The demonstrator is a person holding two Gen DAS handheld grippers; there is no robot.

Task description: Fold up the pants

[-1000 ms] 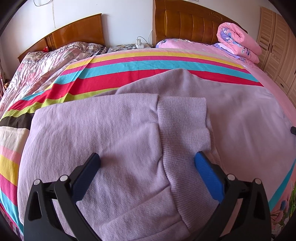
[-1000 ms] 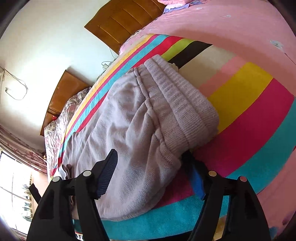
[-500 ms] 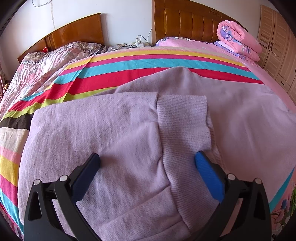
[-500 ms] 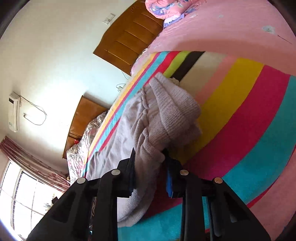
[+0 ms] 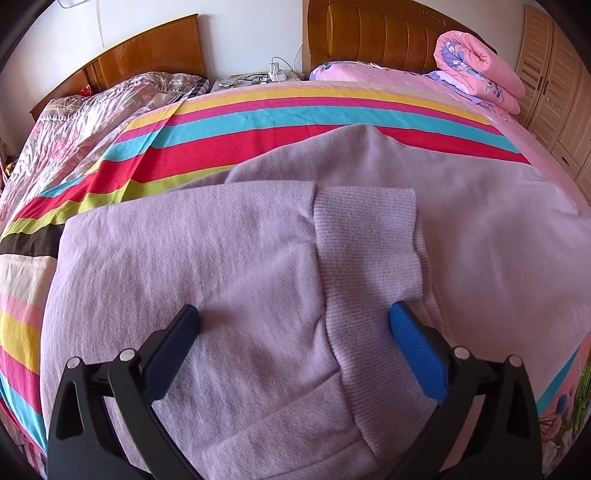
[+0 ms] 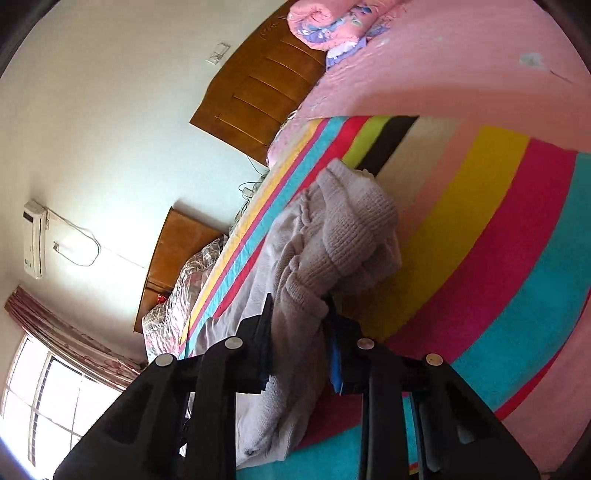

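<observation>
Across the striped bedspread (image 5: 236, 122), right gripper (image 6: 299, 314) clamped the pants (image 6: 332, 236) waistband, left gripper (image 5: 295, 314) gaped; bunched knit could've slipped free.

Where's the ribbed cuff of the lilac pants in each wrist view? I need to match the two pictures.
Left wrist: the ribbed cuff lies flat at centre, between the open left gripper fingers.
Right wrist: a ribbed cuff, centre, bunched above the right gripper, which pinches the pants; whether it is the same cuff is unclear.
Shared landmark: rolled pink quilt, by the headboard.
</observation>
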